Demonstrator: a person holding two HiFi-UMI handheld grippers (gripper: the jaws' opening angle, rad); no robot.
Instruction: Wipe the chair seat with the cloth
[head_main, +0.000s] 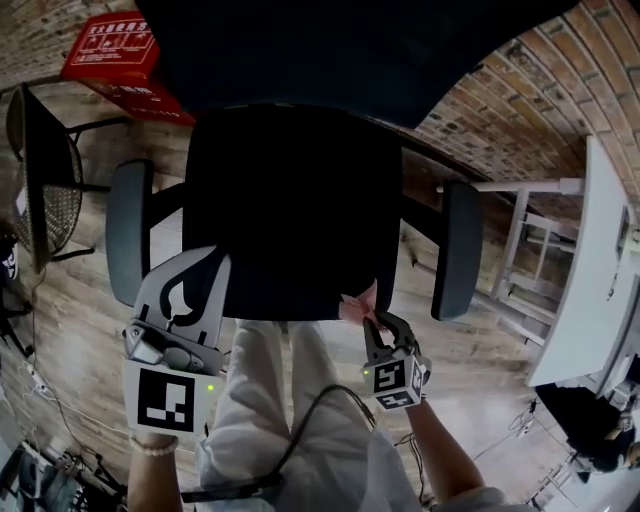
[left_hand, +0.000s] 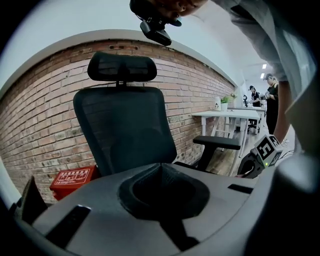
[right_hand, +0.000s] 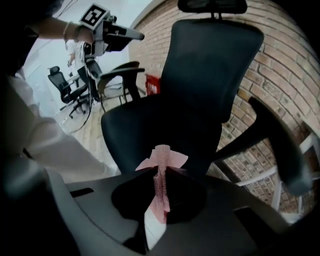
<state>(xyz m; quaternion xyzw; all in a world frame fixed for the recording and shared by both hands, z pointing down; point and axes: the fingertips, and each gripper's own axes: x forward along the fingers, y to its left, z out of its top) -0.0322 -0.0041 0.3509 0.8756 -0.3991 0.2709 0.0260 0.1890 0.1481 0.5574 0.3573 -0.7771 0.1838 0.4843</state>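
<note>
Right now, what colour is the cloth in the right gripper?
Pink. The cloth, clamped in the right gripper, shows best in the right gripper view.

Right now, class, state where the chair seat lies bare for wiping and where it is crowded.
Bare: the seat middle and back, between the armrests. Crowded: its front edge, where the left gripper and the right gripper holding the cloth are.
</note>
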